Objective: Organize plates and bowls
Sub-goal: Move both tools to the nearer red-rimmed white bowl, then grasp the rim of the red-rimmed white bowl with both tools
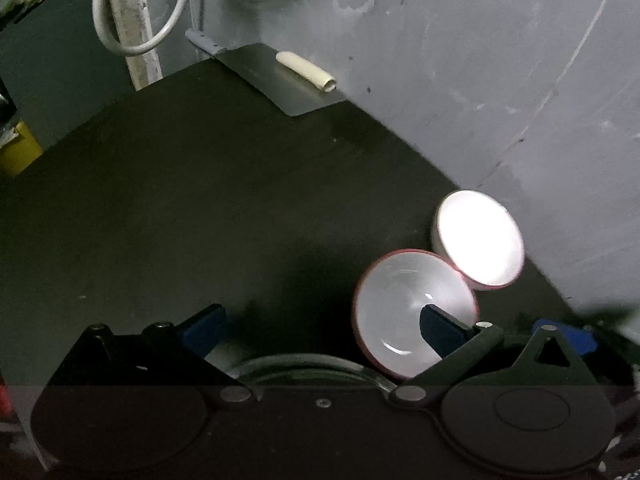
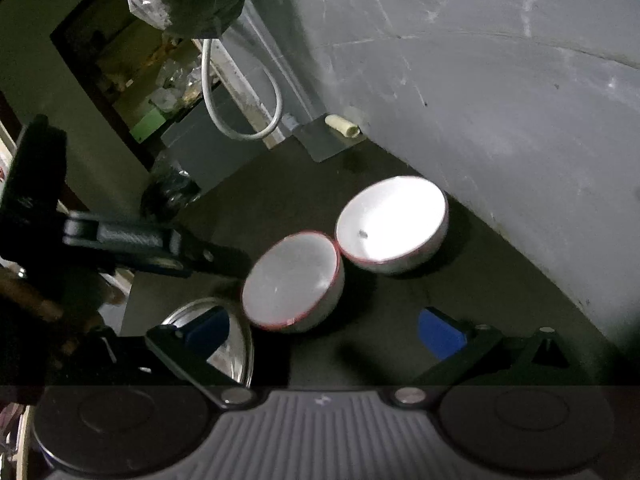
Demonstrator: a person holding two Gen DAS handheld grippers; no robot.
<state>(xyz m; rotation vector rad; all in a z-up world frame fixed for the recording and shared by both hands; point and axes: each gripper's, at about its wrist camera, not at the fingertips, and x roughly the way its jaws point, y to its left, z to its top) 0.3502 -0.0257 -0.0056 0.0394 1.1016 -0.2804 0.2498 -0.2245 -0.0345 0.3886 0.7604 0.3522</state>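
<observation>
Hovering over a dark worktop point(image 2: 400, 344), both tongs are spread wide and grip nothing. Left tongs point(image 1: 320, 326): blue pads apart, the right pad overlapping the near bowl point(image 1: 400, 312) in view; contact unclear. Right tongs point(image 2: 328, 334): pads apart, the left pad in front of a steel plate point(image 2: 240, 340) at lower left of frame. Two white red-rimmed bowls sit centre-right, rims touching: near bowl lower, far bowl point(image 2: 392, 220) up-right, close to the grey wall point(image 2: 500, 100). Flat steel sheet point(image 2: 324, 140) with a pale tube point(image 2: 342, 125) on it lies at the worktop's far end. White cable loop point(image 1: 140, 12) hangs upper left.
</observation>
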